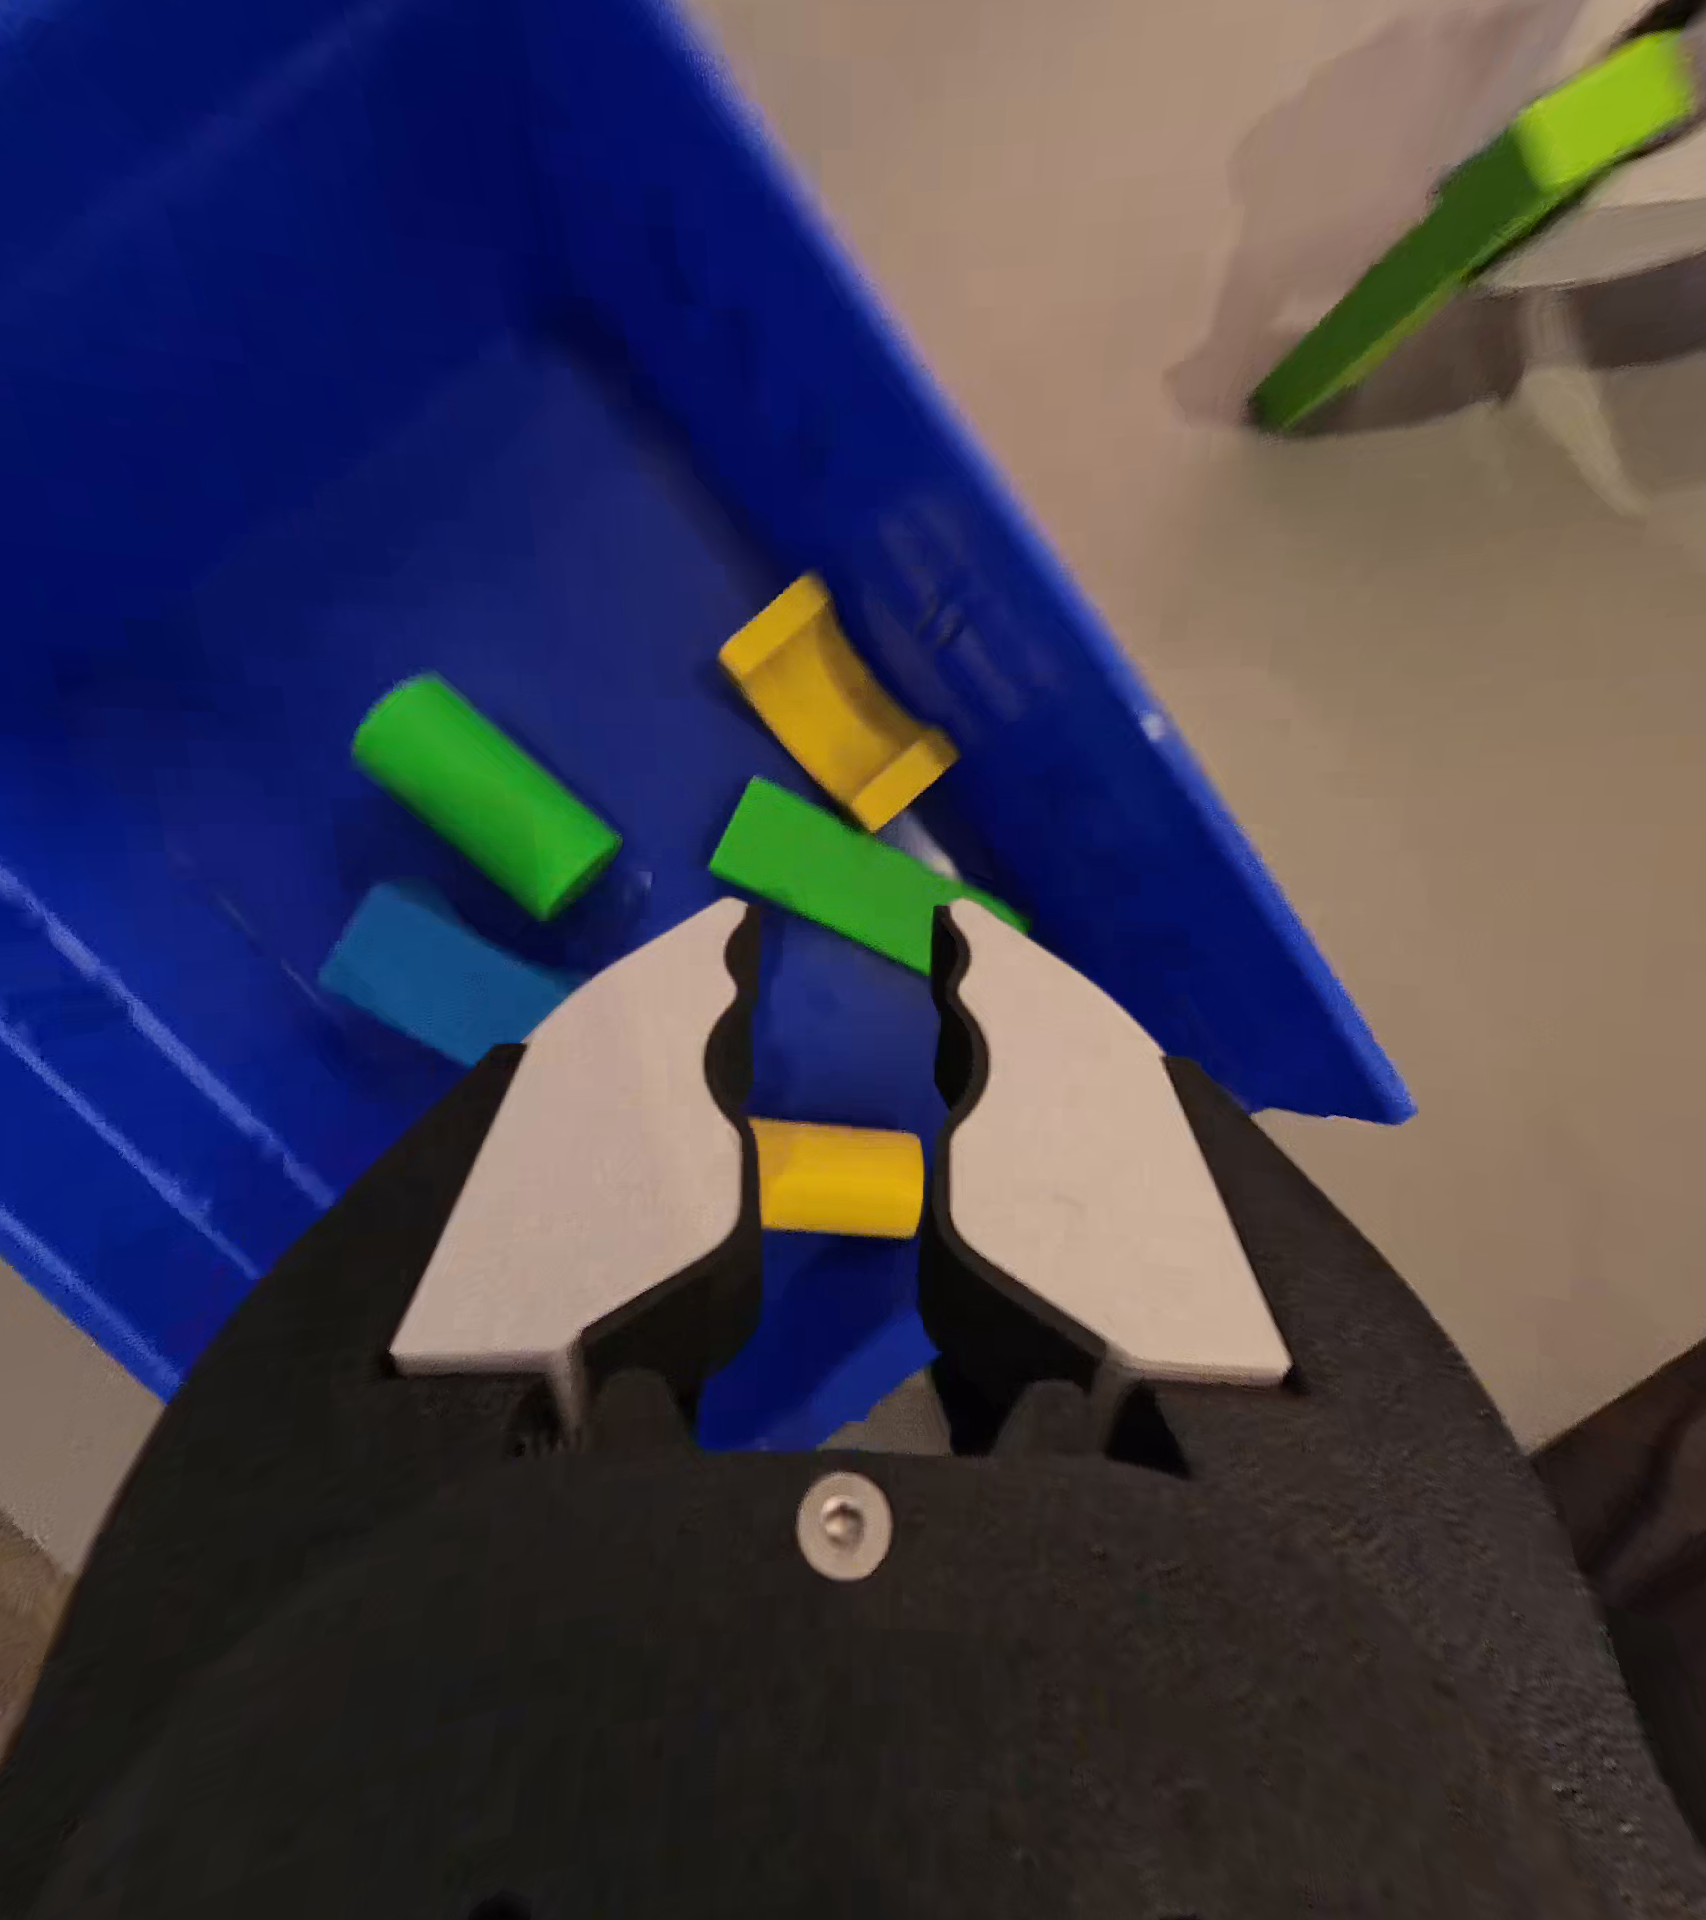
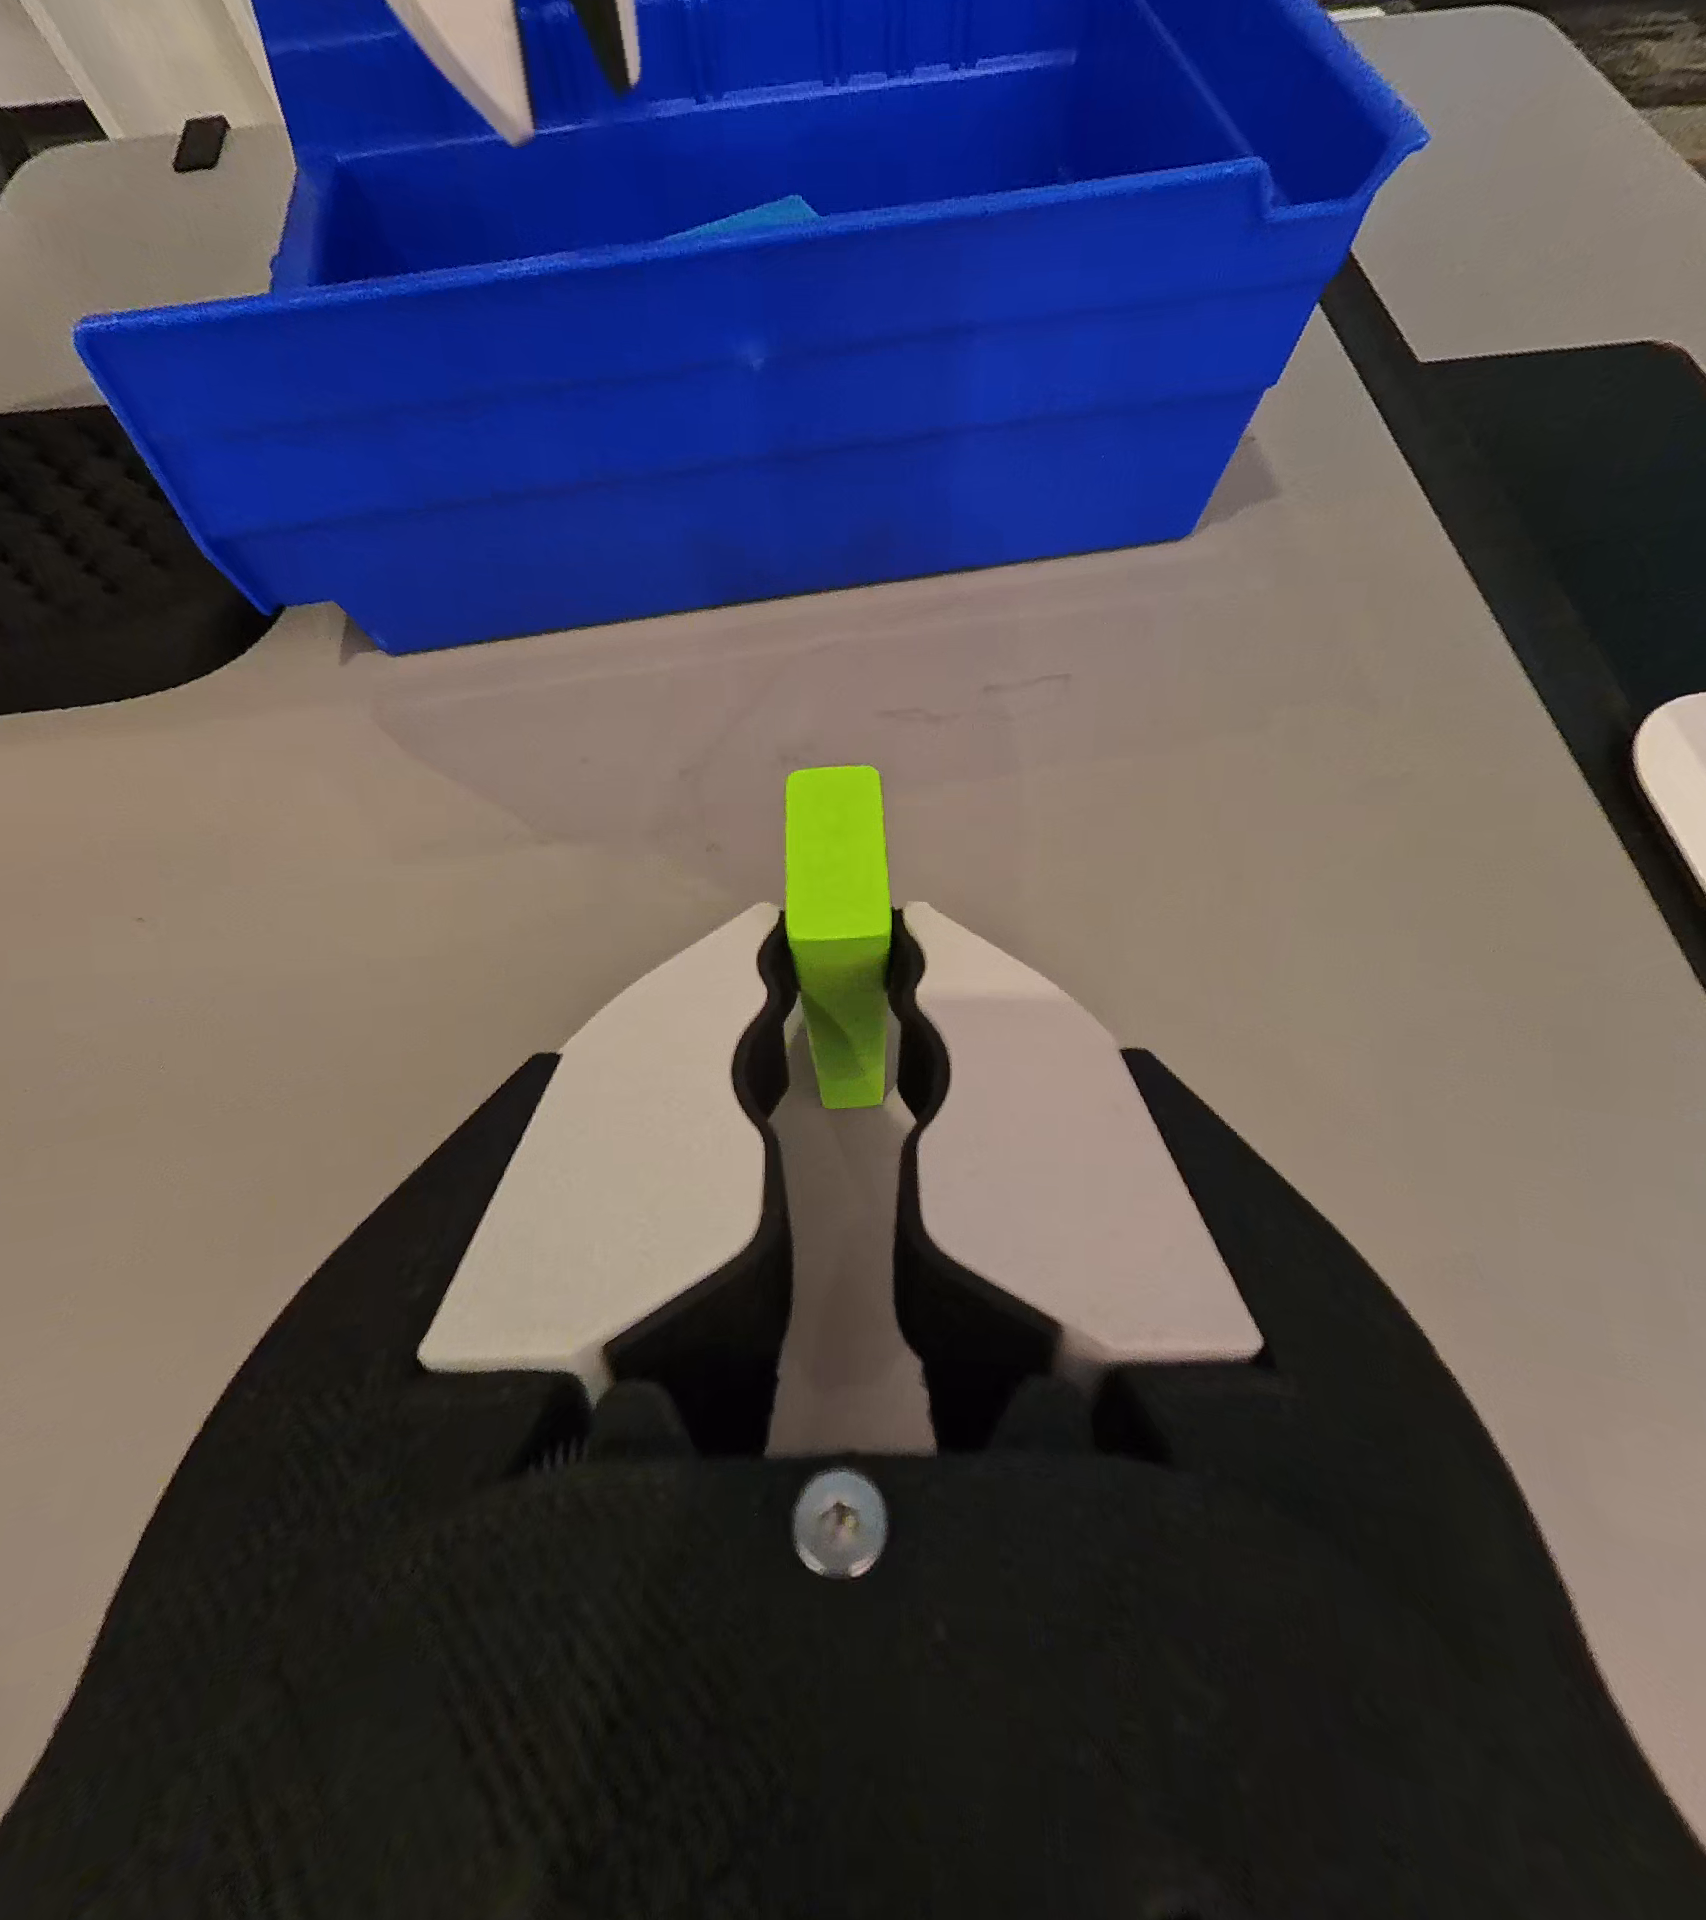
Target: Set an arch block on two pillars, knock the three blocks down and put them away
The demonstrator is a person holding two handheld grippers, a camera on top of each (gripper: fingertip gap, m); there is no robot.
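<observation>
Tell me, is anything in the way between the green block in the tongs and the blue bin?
Nothing visible is. The right tongs hold the lime green block, and only bare grey table lies between it and the blue bin. The bin's near wall must be cleared.

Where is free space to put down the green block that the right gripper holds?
The grey table is bare between the right gripper, shut on the lime green block, and the blue bin. Inside the bin, the floor is free beyond the green cylinder; it is crowded around the yellow arch.
</observation>
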